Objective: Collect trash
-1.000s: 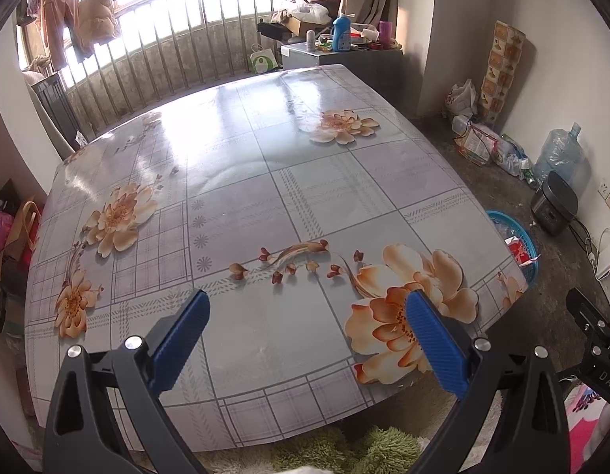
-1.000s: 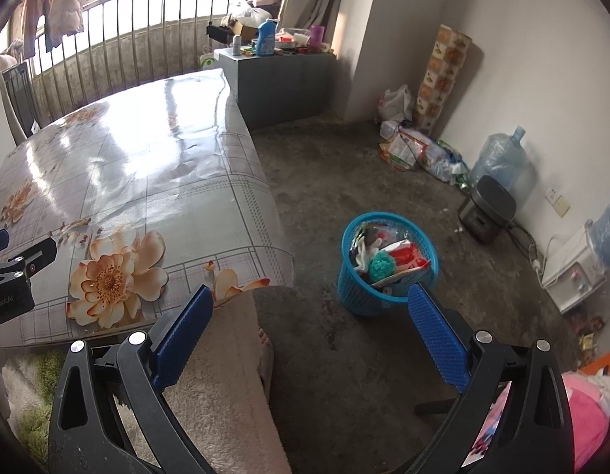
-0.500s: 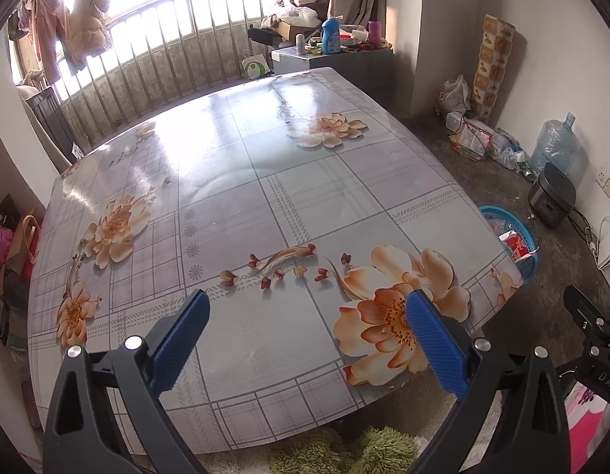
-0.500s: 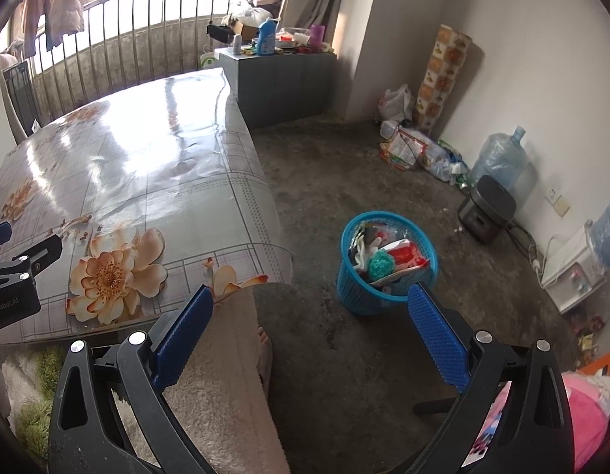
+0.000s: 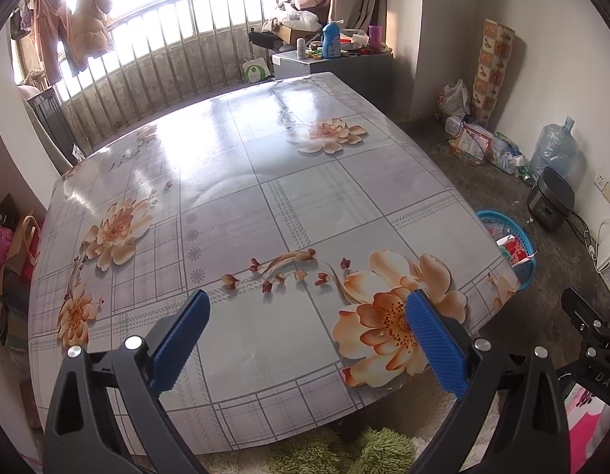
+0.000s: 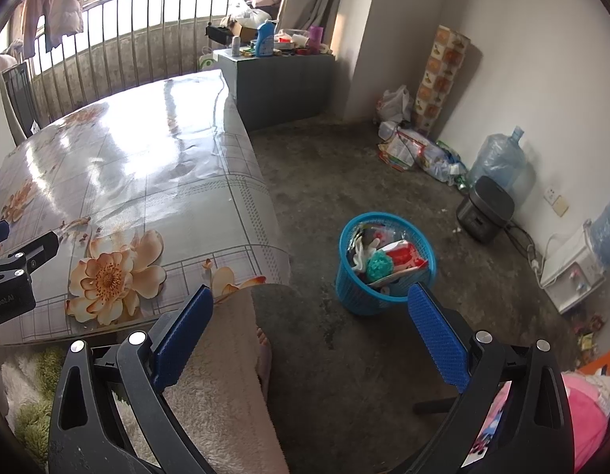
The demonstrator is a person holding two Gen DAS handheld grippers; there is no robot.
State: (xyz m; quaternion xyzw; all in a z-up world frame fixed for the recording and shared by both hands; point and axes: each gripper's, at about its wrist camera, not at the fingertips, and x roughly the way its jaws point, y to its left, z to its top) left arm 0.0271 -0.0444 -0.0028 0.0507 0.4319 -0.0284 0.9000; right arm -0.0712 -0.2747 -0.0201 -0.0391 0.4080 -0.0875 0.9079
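Left gripper (image 5: 305,339) — fingers spread, nothing between them, above the table's (image 5: 265,205) near edge. Right gripper (image 6: 310,331) — fingers spread, nothing held, over bare floor (image 6: 344,181); blue trash basket (image 6: 383,296) at 1 o'clock, beside the table's corner.

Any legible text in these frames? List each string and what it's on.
"DAS": white letters on the right gripper body, cut off at the left wrist view's edge.
"nRobot.AI": on the left gripper body in the right wrist view, start cut off.
Blue detergent bottle label: too small to read.
Basket wrappers: print blurred.
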